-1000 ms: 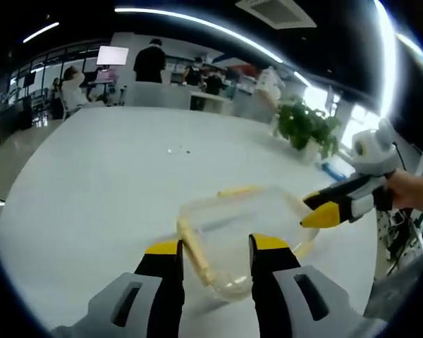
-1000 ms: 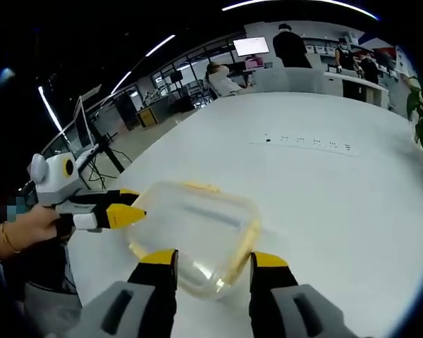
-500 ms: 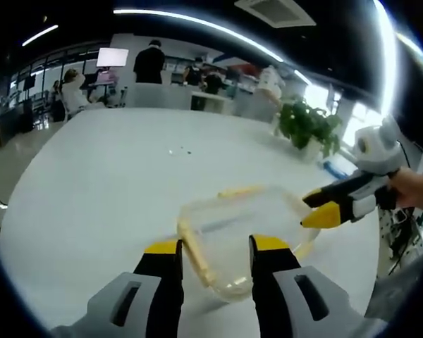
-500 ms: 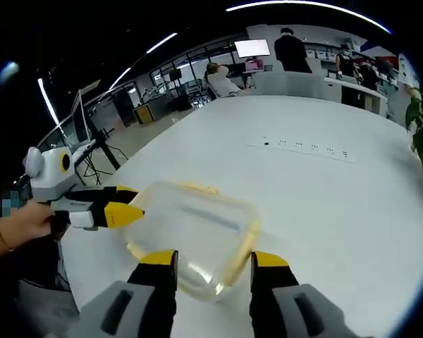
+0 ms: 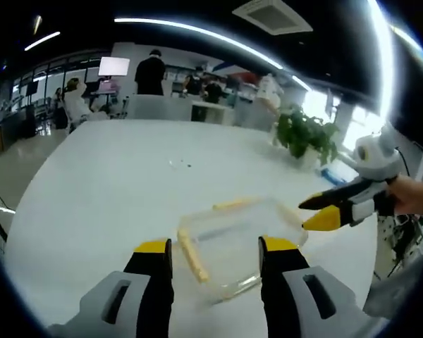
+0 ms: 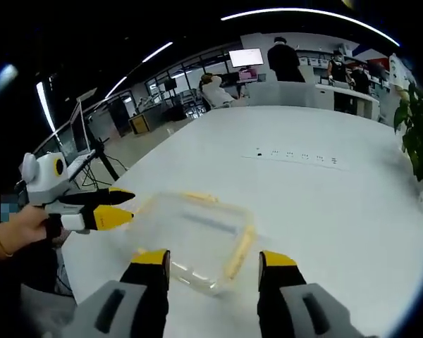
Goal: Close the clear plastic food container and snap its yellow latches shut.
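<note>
So I'm looking down both grippers at the container, which is sitting on the white table with its lid on, right in front of me. In the left gripper view, the left gripper is hovering just short of the box with its jaws standing wide apart, nothing between them. One yellow latch is running along the box's near-left edge, and another latch is lying along the far edge.

The right gripper is coming in from the right side there, its yellow tips close together and pointing at the box's right corner; I can't tell if it's actually touching.

In the right gripper view, the right gripper is showing its jaws well apart and empty, the container just past them. The left gripper is poking in from the left, held by a hand, tips near the box's left edge. A plant is standing farther back on the table.
</note>
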`<action>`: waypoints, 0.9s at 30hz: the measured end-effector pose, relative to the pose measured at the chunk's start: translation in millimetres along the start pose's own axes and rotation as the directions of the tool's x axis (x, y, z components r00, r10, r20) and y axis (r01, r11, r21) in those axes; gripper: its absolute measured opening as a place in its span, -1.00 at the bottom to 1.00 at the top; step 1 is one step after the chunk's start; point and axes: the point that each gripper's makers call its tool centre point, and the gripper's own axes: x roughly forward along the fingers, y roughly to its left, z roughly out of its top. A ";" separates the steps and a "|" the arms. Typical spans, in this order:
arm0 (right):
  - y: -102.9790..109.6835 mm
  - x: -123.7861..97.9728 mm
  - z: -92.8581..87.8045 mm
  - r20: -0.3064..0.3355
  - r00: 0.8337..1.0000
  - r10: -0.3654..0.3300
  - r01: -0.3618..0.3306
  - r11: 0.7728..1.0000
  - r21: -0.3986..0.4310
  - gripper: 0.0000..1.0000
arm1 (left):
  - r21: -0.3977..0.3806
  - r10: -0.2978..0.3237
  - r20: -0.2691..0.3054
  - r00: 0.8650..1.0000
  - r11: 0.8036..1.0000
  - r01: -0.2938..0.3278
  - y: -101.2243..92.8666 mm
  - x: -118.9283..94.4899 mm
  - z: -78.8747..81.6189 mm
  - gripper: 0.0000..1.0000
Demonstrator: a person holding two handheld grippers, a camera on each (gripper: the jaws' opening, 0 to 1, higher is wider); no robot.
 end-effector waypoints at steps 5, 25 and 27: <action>5.6 -12.2 -0.9 0.040 0.999 0.006 -0.004 0.999 -0.037 0.02 | 0.021 -0.002 0.001 1.000 1.000 0.002 -4.9 -15.1 -0.9 -0.01; 30.4 -60.6 -26.3 0.076 0.997 -0.018 0.021 0.999 -0.034 0.05 | 0.038 0.025 0.052 0.998 0.999 -0.027 -14.0 -88.4 -13.4 0.23; 33.1 -67.4 -28.7 0.081 0.997 -0.019 0.022 0.999 -0.033 0.05 | 0.040 0.036 0.062 0.997 0.998 -0.039 -14.1 -97.3 -14.4 0.24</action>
